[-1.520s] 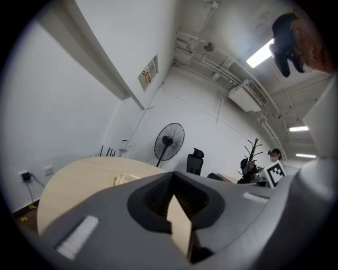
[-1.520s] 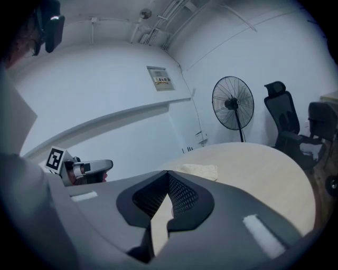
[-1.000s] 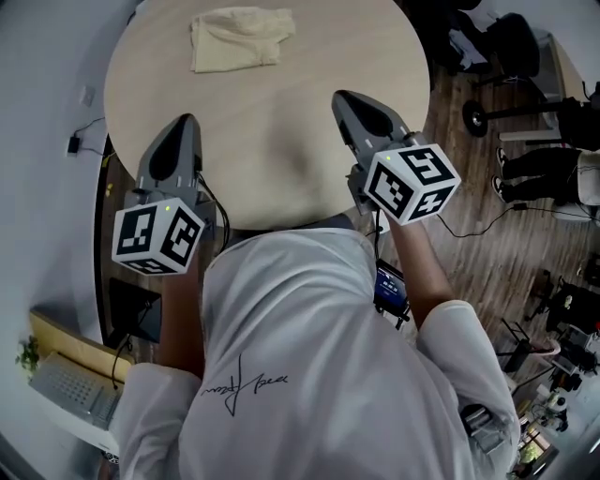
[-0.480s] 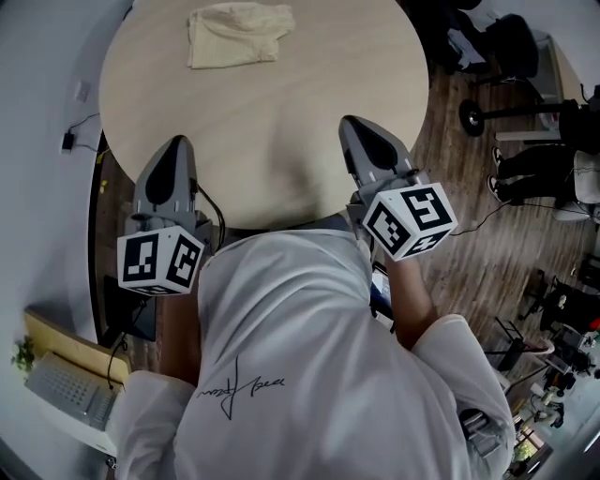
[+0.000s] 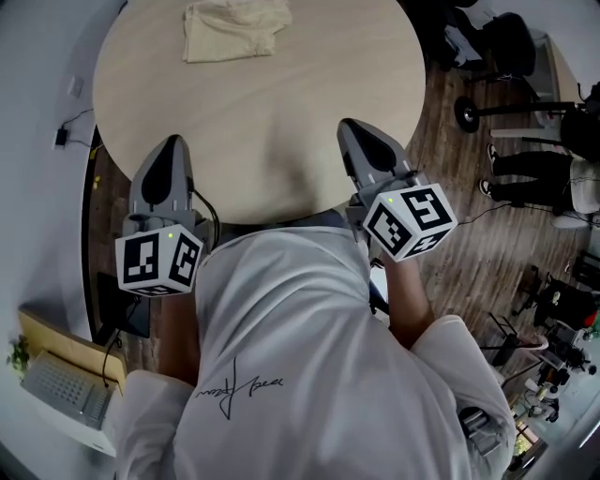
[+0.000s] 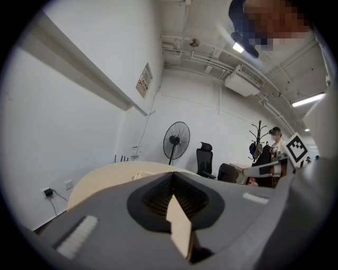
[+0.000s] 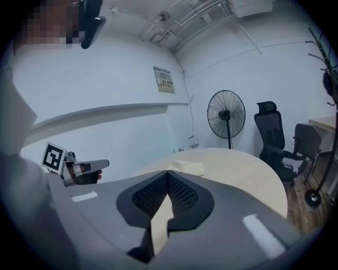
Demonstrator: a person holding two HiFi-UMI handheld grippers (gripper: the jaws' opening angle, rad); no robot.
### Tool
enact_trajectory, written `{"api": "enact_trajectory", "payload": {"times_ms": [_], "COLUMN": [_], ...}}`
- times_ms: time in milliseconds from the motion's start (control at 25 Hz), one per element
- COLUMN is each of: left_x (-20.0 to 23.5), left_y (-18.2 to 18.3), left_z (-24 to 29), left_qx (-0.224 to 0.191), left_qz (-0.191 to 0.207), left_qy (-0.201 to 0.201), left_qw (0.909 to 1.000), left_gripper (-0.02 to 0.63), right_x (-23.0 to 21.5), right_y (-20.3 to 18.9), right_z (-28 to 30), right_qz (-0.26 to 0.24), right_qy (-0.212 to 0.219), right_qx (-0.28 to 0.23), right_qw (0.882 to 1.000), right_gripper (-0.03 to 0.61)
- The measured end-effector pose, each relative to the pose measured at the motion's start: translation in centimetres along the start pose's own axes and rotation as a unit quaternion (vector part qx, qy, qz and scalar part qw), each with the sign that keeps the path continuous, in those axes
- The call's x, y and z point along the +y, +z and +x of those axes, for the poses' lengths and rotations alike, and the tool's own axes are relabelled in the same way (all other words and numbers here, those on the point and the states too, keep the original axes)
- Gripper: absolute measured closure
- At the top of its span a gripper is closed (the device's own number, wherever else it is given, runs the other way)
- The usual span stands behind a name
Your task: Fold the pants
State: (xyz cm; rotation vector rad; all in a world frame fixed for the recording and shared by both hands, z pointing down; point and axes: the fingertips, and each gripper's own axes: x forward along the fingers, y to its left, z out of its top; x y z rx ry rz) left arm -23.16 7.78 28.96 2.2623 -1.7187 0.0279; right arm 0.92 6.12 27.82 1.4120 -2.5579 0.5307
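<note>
The pants (image 5: 234, 28) lay folded into a compact beige bundle on the far side of the round wooden table (image 5: 281, 103), well apart from both grippers. The left gripper (image 5: 172, 142) hovered with its tip over the table's near-left rim. Its 2 jaws were pressed together with nothing between them. The right gripper (image 5: 352, 127) hung over the near-right part of the tabletop, its 2 jaws likewise closed tight and empty. Both grippers pointed across the table toward the side where the pants lay. The person, in a white shirt (image 5: 309, 328), stood at the table's near edge with 1 gripper on either side. Beyond the table, a pedestal fan (image 7: 226, 115) stood by the white wall, with a black office chair (image 7: 269, 132) just beside it.
</note>
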Motion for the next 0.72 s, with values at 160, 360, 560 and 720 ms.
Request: {"api": "enact_trajectory", "payload": {"times_ms": [160, 360, 560, 720], "left_x": [0.3, -0.4, 0.2, 0.4], "left_y": [0.0, 0.4, -0.1, -0.5], "left_z": [0.0, 0.0, 0.1, 0.3], "left_qx": [0.001, -0.01, 0.004, 0.014], "left_qz": [-0.001, -0.002, -0.022, -0.02], "left_qy": [0.011, -0.002, 0.013, 0.019], "left_qw": [0.9999, 0.9999, 0.9997, 0.9995], "left_gripper": [0.571, 0.577, 0.591, 0.598], "right_x": [0.1, -0.3, -0.7, -0.6], "right_y": [0.0, 0.1, 0.1, 0.1], "right_z": [-0.5, -1.0, -1.1, -0.8], "right_qz": [-0.007, -0.002, -0.01, -0.02], "right_qy": [0.011, 0.013, 0.007, 0.011], "right_qx": [0.01, 0.015, 0.019, 0.019], "right_qw": [1.0, 1.0, 1.0, 1.0], "right_gripper": [0.584, 0.584, 0.584, 0.584]}}
